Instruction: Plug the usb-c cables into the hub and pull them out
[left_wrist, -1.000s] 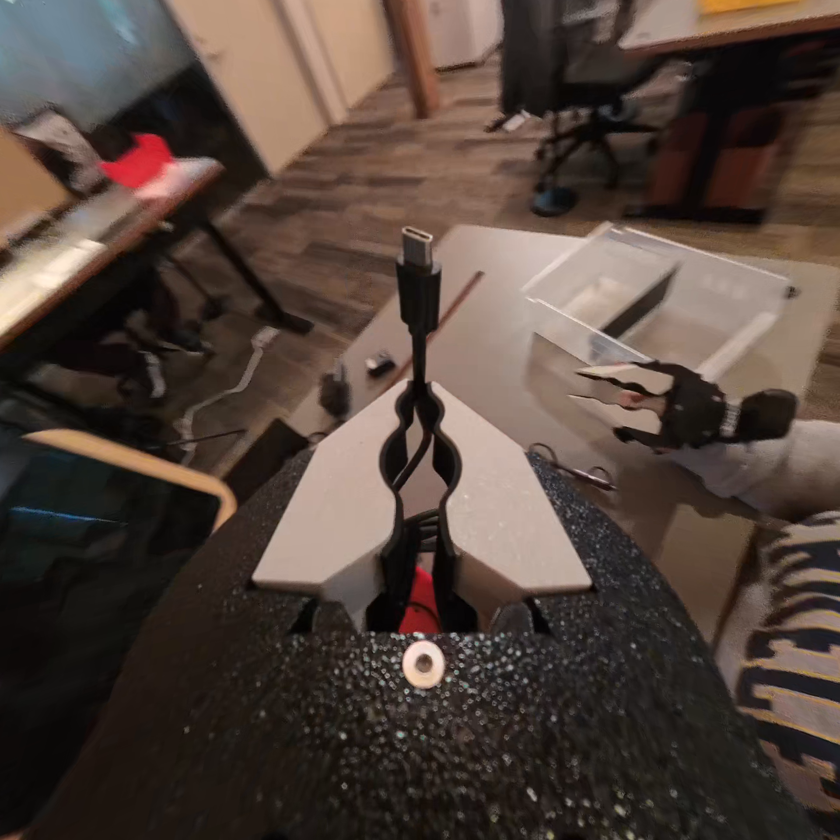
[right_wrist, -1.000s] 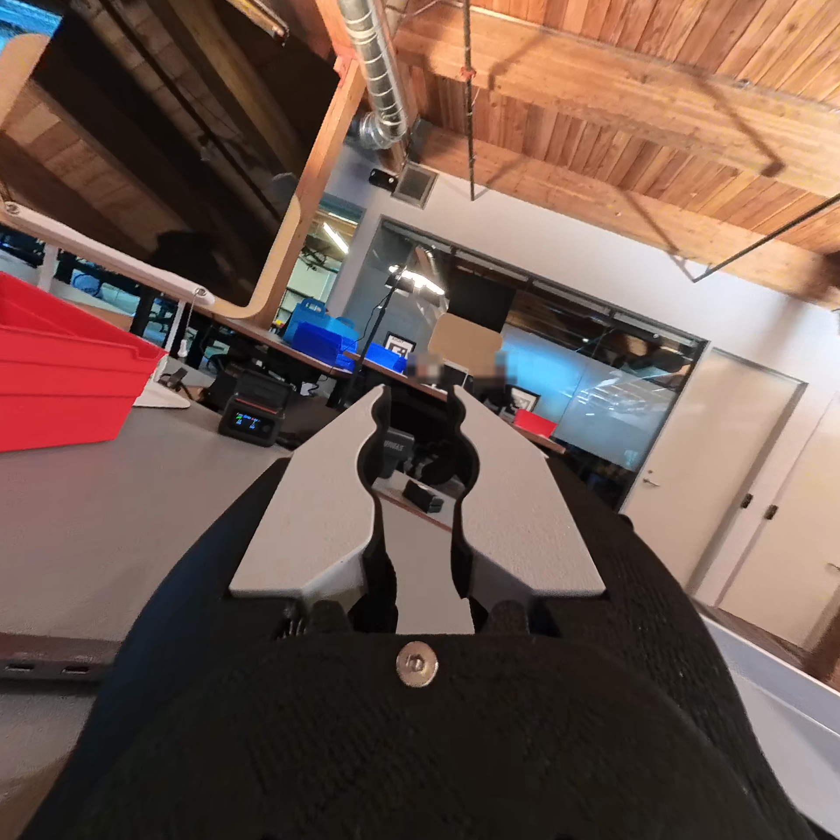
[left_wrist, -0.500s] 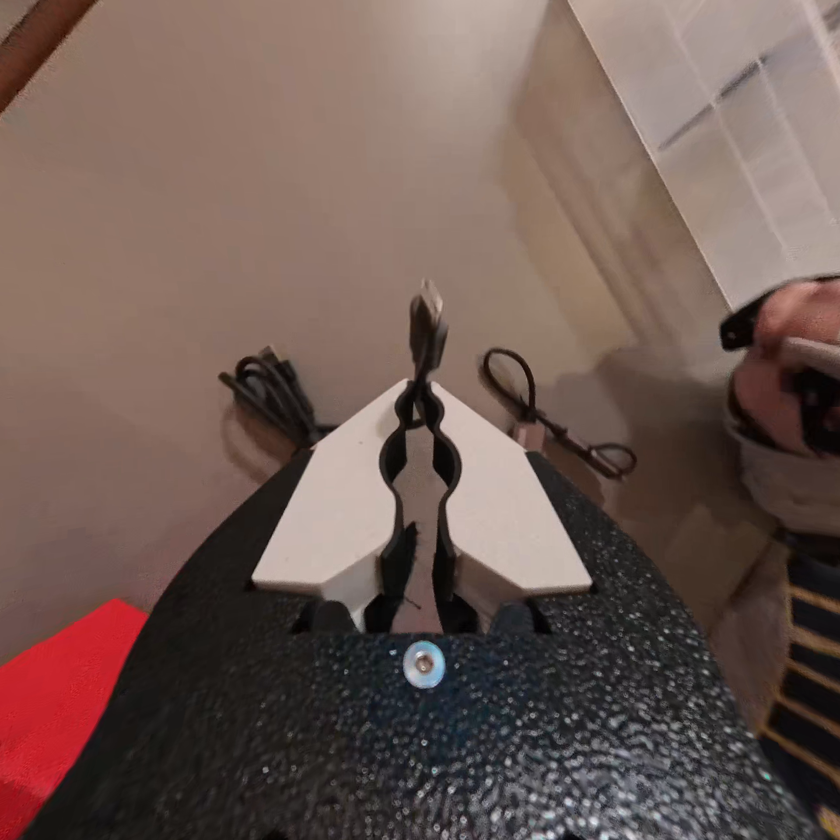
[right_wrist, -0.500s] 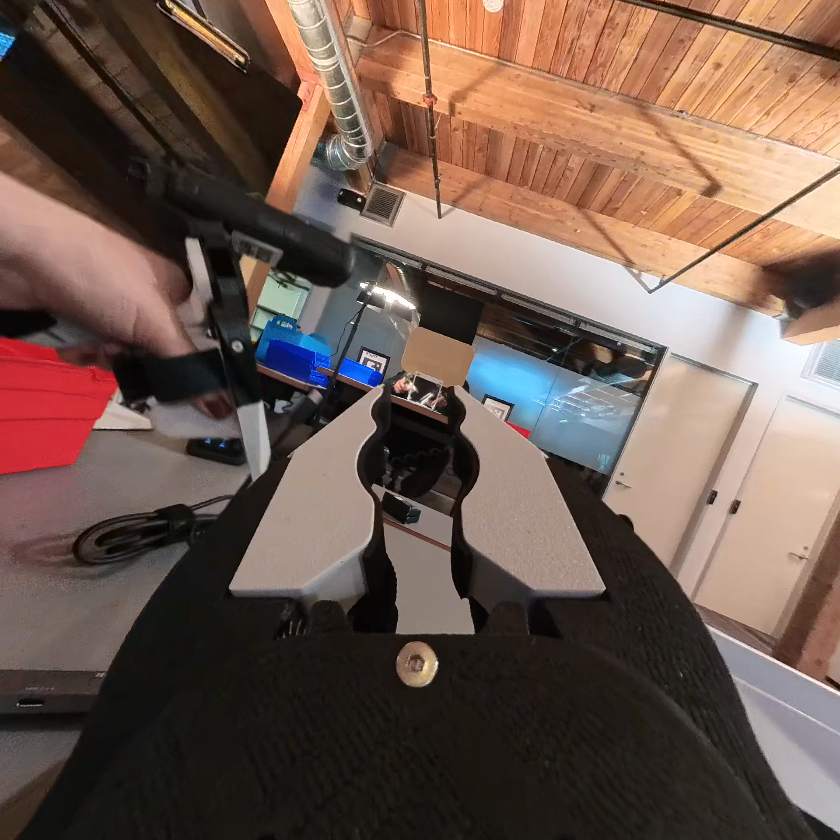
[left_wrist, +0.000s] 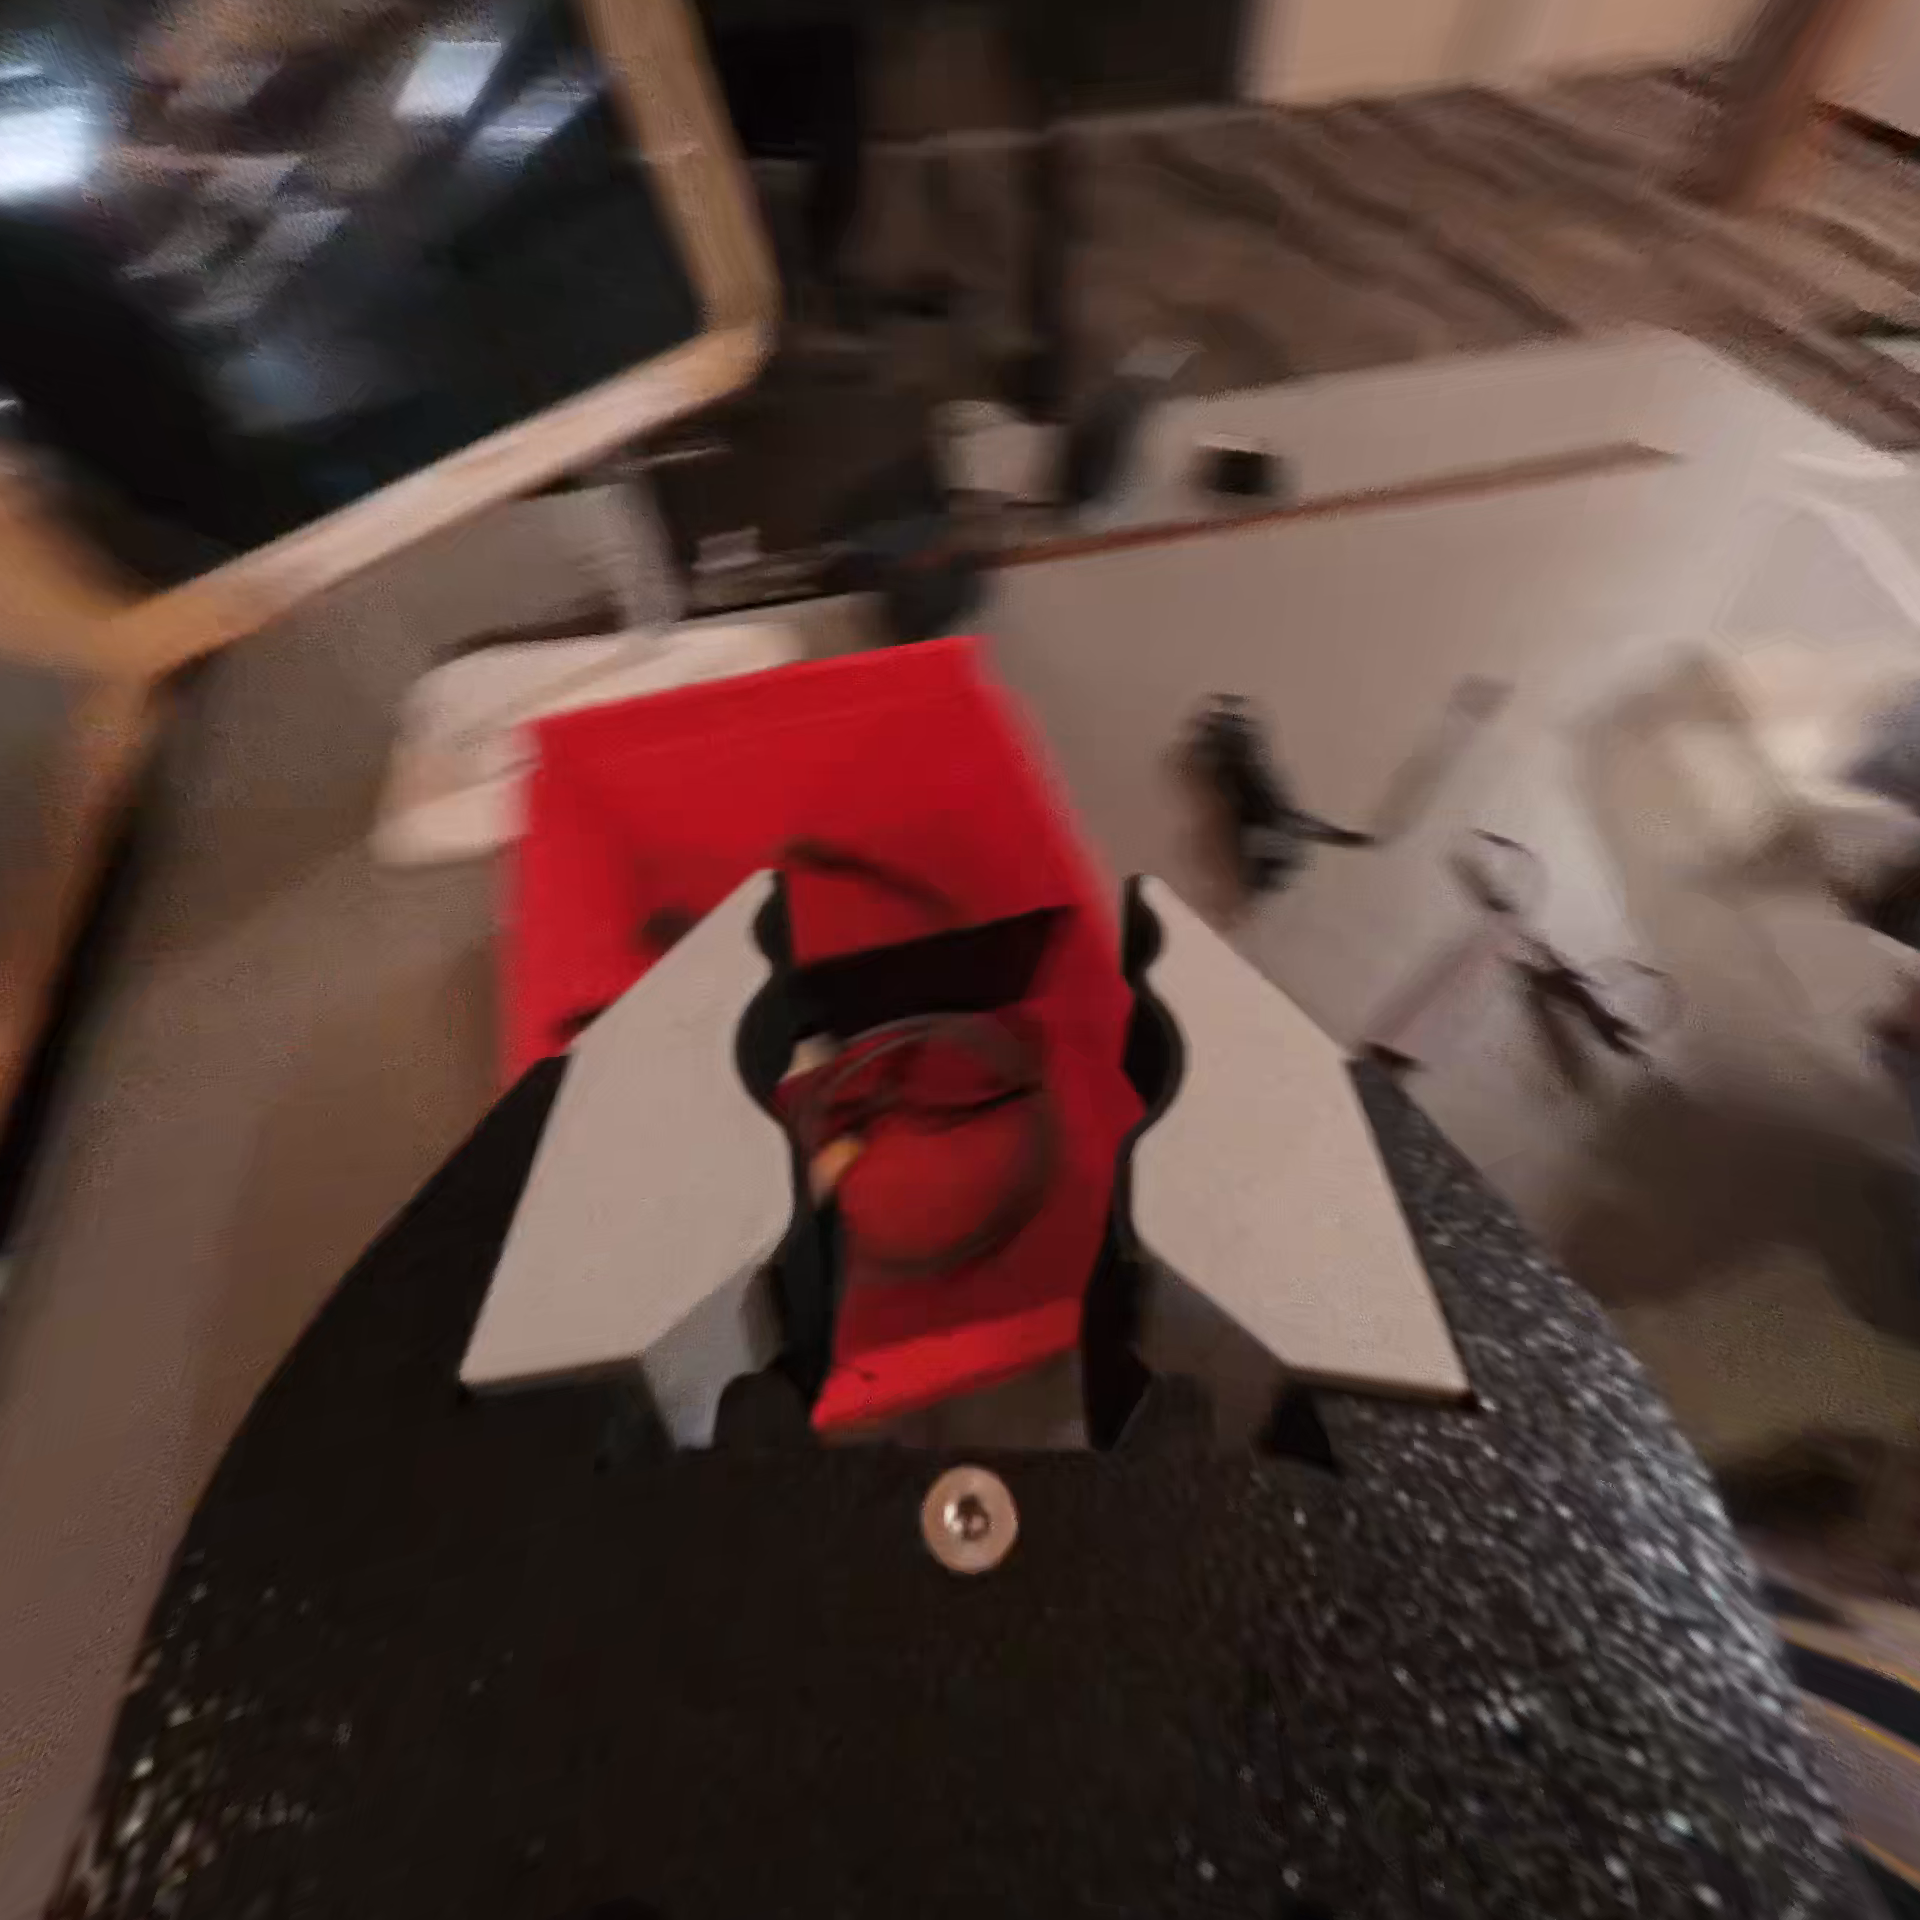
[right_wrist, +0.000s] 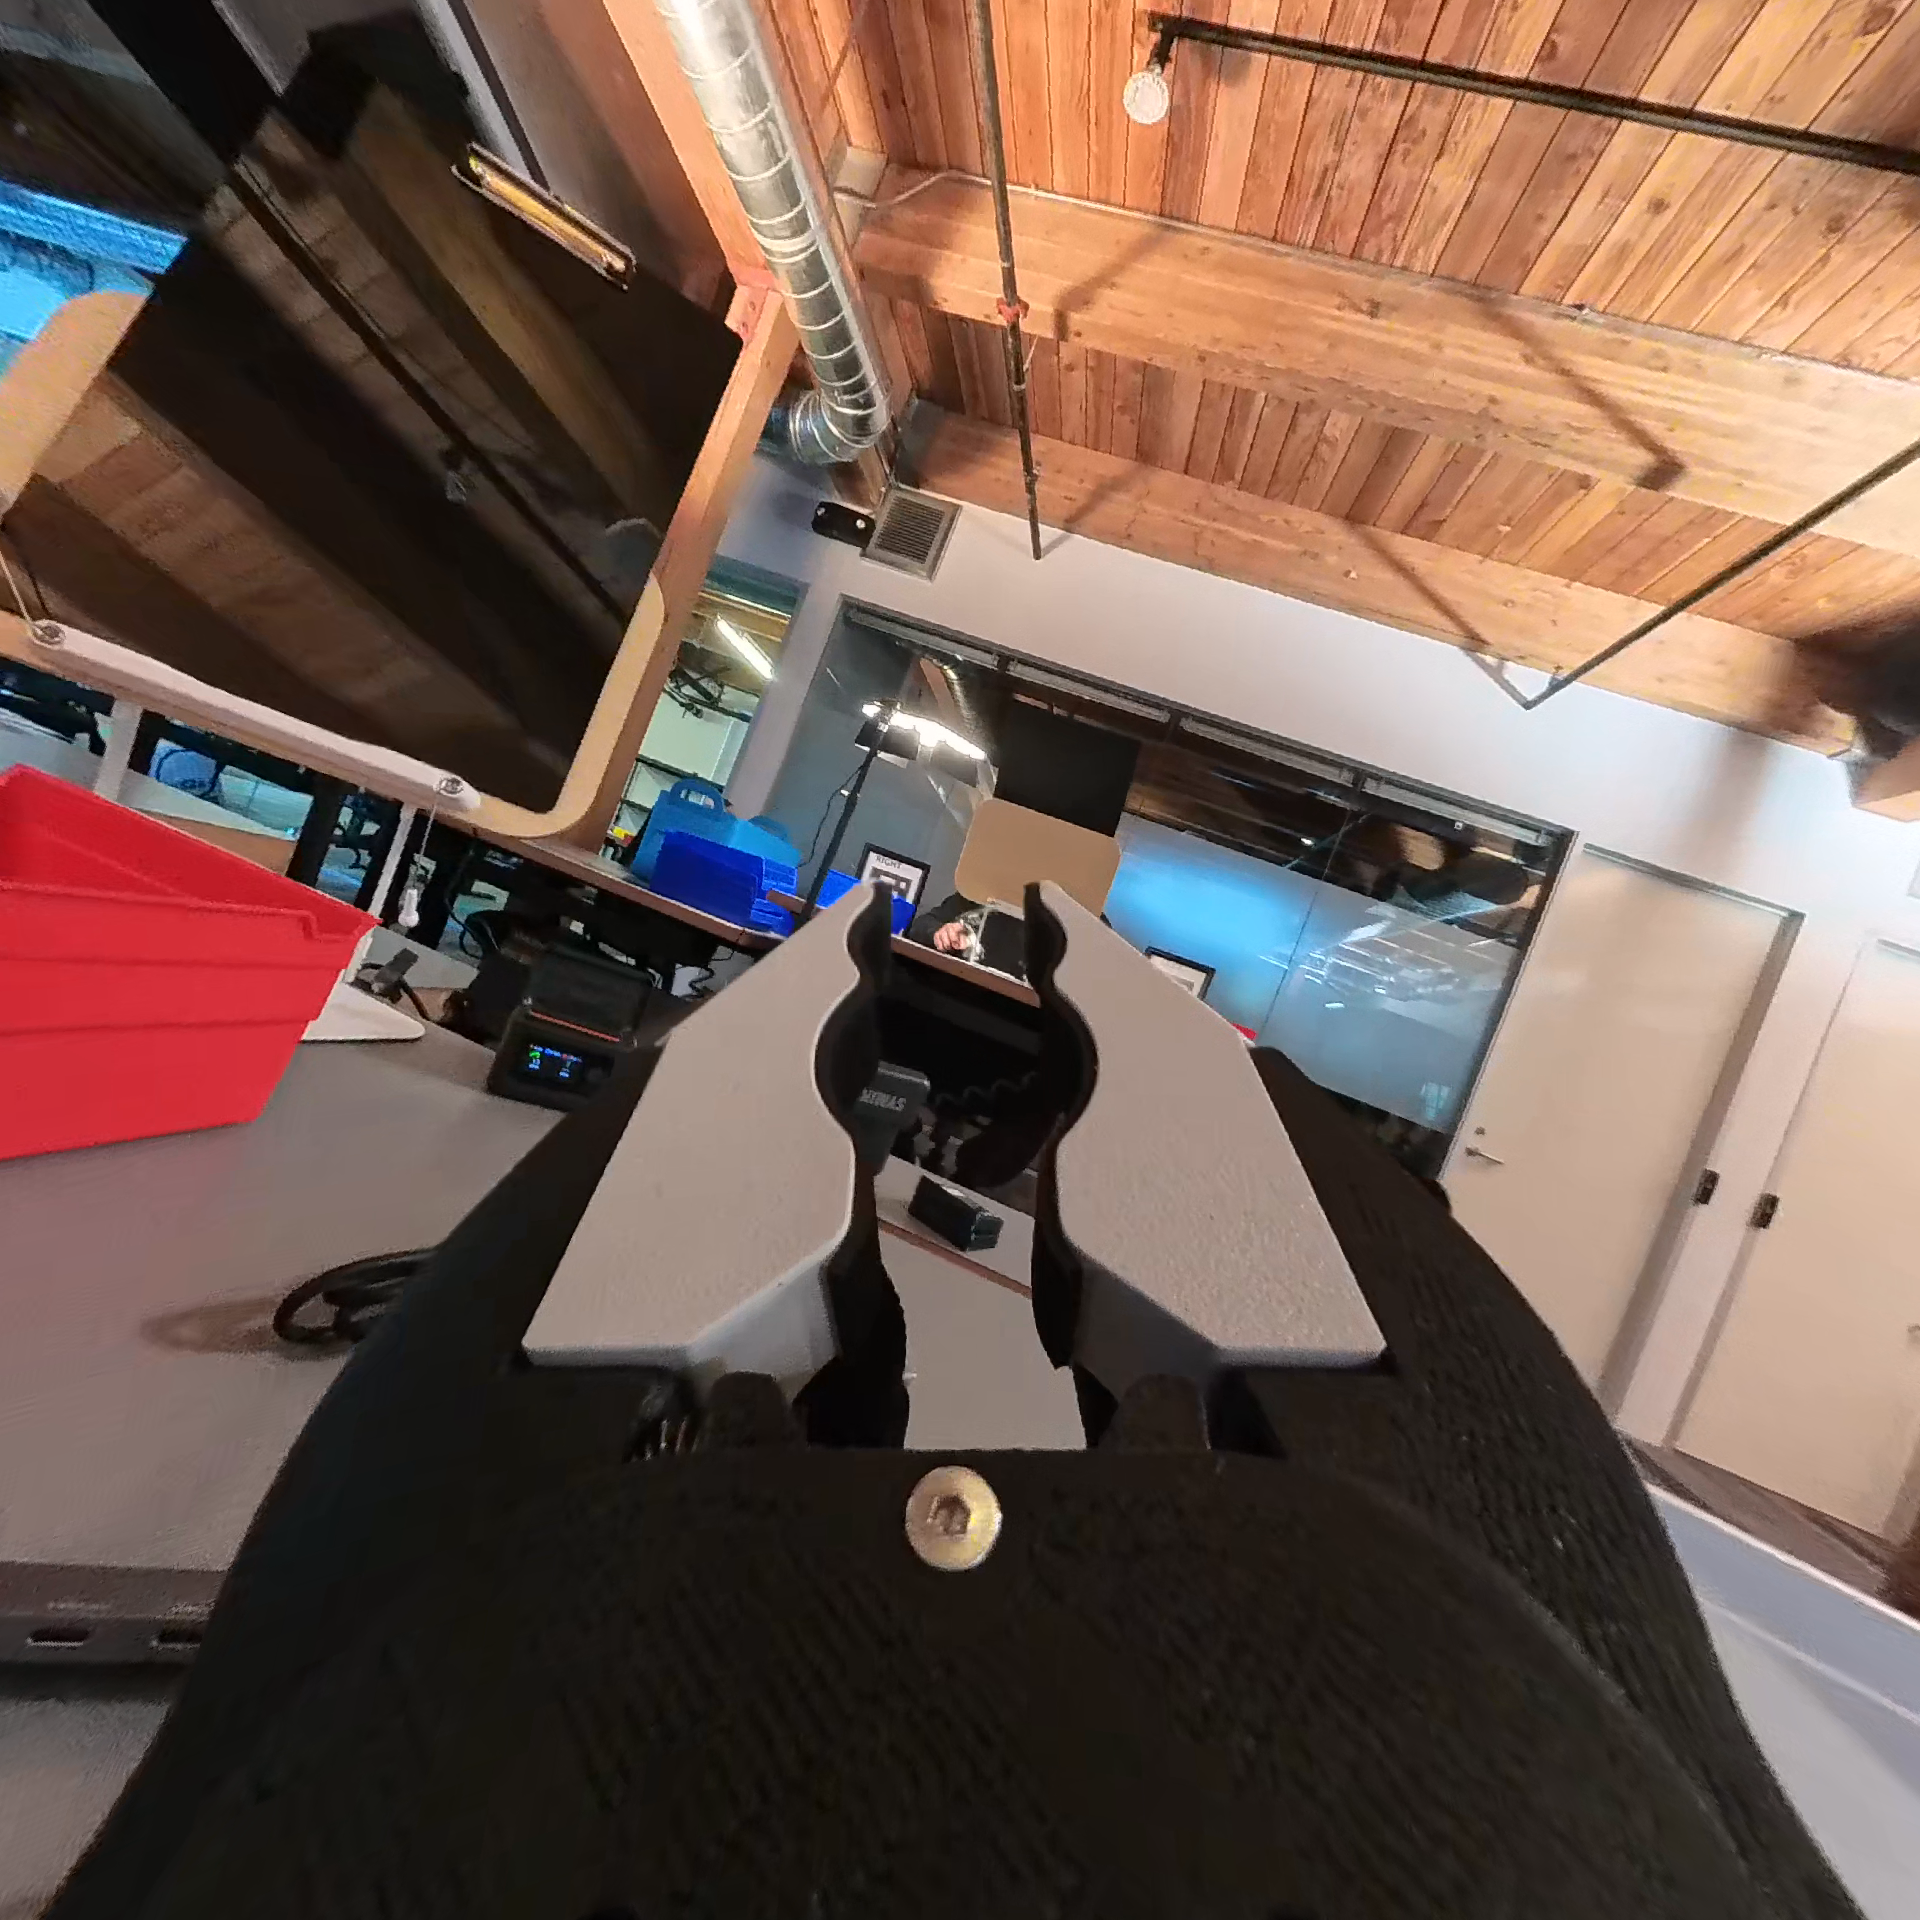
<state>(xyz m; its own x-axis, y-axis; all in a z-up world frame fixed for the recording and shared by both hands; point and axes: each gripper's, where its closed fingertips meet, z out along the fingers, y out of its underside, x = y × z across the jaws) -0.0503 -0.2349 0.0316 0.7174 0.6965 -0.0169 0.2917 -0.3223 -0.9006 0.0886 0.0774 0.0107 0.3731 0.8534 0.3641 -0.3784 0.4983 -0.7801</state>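
Observation:
My left gripper (left_wrist: 956, 888) is open and empty, its jaws spread wide over a red bin (left_wrist: 727, 790). The view is motion-blurred. Coiled cables (left_wrist: 935, 1122) lie inside the bin, seen between the jaws. My right gripper (right_wrist: 956, 899) is slightly open and empty, low over the grey table (right_wrist: 312, 1174) and pointing up into the room. The dark grey hub (right_wrist: 104, 1631) lies flat at the lower left of the right wrist view, with its ports facing me. A coiled black cable (right_wrist: 343, 1299) lies on the table to the left of the right gripper.
The red bin also shows at the left of the right wrist view (right_wrist: 156, 987). A small black device with a lit screen (right_wrist: 551, 1060) and a small black block (right_wrist: 956, 1210) sit farther back. In the left wrist view, blurred dark cable pieces (left_wrist: 1257, 810) lie right of the bin. My hands' fingertips stand some 35 cm from each other.
My left gripper was shut on a USB-C cable; now it is open and empty over the red bin. My right gripper has stayed put, and the left hand has left its view.

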